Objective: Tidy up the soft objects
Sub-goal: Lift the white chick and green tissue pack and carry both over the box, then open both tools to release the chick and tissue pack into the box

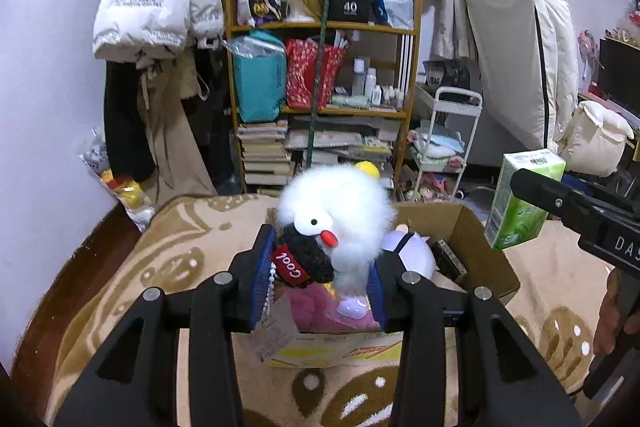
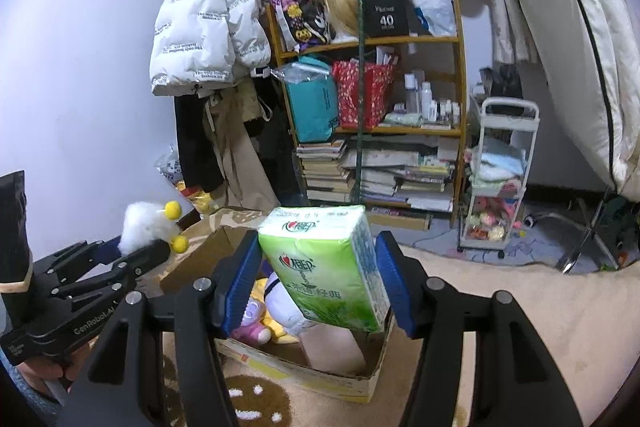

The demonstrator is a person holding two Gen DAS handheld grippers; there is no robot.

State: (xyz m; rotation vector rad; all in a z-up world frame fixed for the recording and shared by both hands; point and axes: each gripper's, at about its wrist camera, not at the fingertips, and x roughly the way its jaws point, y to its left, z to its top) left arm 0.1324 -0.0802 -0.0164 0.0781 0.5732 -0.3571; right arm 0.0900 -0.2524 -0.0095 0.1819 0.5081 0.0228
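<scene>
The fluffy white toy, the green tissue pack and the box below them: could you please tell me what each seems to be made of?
Fluffy white toy: long-pile plush, judging by its wispy outline; the face looks like smooth plastic.
Green tissue pack: thin glossy plastic wrap, judging by its sheen and creases.
Box: matte brown cardboard with bent flaps.

I count two grippers, my left gripper (image 1: 320, 279) and my right gripper (image 2: 318, 279). One fluffy white plush bird (image 1: 340, 223) sits between my left fingers, one green tissue pack (image 2: 328, 267) between my right. Below both tools lies one cardboard box (image 2: 280, 367), with at least three plush toys in it: one white (image 1: 412, 255), one pink (image 2: 252, 323), one yellow (image 2: 276, 325).
</scene>
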